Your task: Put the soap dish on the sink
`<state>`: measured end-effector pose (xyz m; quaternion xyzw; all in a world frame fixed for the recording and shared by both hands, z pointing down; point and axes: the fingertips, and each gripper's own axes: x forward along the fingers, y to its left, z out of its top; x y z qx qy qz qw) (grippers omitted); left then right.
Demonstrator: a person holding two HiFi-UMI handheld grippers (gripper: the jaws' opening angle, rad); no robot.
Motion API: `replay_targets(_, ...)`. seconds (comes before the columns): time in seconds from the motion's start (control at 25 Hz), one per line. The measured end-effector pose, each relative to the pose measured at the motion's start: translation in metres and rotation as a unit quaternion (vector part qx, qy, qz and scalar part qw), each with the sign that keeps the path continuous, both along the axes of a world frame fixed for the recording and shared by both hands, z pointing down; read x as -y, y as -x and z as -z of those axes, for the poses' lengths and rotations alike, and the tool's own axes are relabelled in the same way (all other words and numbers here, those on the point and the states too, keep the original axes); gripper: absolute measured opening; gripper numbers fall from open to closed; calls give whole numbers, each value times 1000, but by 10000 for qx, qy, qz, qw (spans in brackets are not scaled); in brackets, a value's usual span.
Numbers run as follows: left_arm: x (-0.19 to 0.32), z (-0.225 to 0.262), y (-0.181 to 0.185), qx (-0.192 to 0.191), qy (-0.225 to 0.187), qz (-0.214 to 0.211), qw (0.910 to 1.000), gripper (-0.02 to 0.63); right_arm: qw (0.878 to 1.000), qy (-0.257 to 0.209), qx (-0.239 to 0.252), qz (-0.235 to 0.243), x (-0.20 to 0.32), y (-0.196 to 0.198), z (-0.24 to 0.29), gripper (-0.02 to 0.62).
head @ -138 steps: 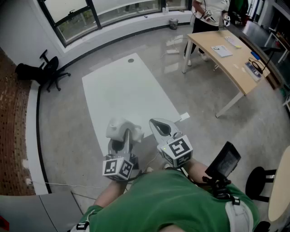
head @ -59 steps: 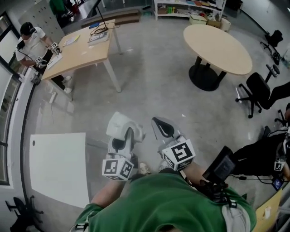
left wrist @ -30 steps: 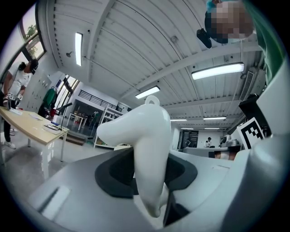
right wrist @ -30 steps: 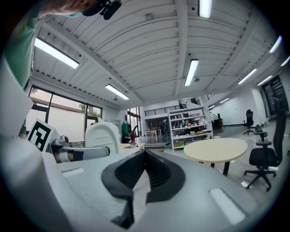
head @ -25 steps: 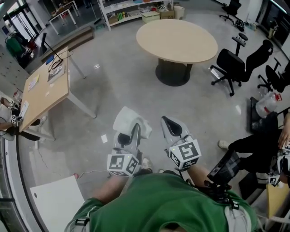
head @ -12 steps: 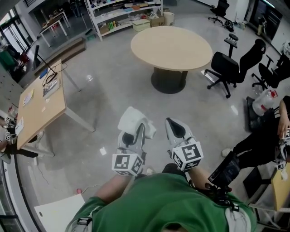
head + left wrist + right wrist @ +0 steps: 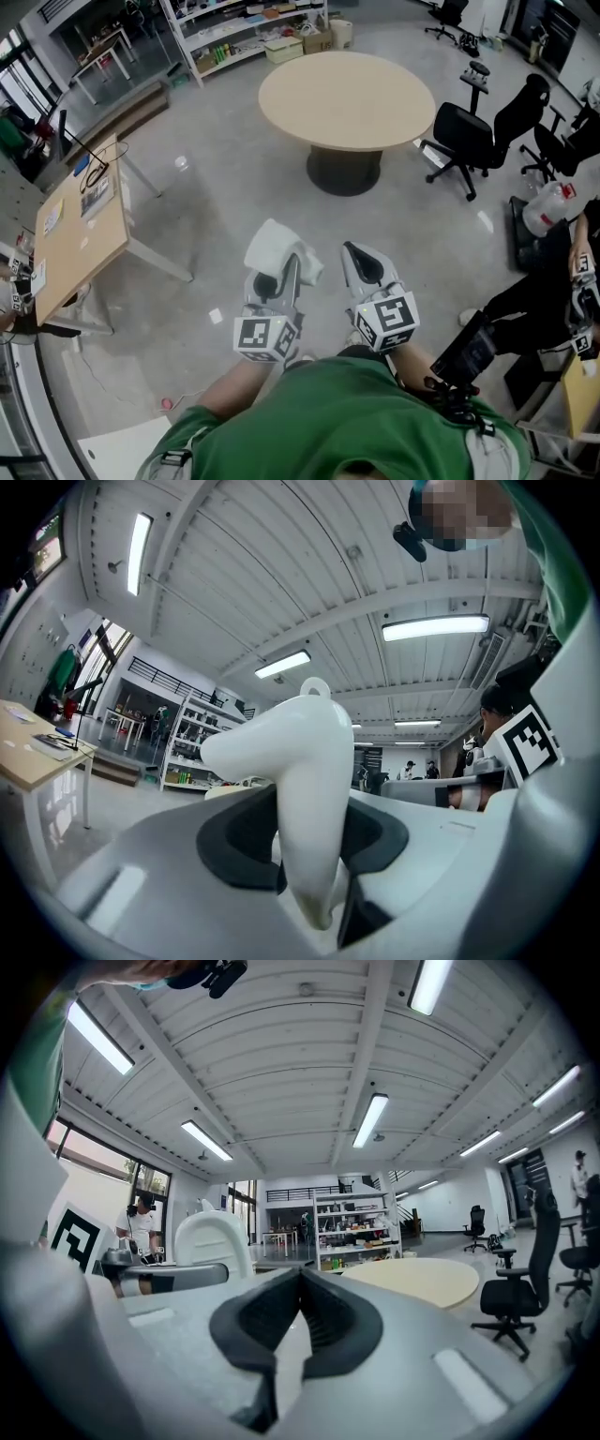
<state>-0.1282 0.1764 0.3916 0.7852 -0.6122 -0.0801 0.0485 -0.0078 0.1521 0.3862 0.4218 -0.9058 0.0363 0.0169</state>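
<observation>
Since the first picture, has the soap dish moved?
Yes. The soap dish, held in the left tongs, has left the white floor panel behind and neared the round table.

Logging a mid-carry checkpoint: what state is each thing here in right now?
soap dish: clamped between the left jaws, carried above the floor.
left hand-held gripper: shut on the soap dish.
right hand-held gripper: shut, nothing between its jaws.
round table: upright, top bare.

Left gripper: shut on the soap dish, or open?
Shut: the left gripper's dark pads press both sides of the white soap dish.
</observation>
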Motion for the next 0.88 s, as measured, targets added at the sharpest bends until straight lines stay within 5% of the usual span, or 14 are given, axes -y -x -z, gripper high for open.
replay_targets(0.4, 61, 1, -57, 88, 51, 158, 9998, 153, 9998, 58, 48, 159, 63, -56, -2, 3)
replay_targets(0.88, 100, -4, -61, 189, 145, 265, 9994, 153, 9996, 179, 42, 227, 104, -65, -12, 3)
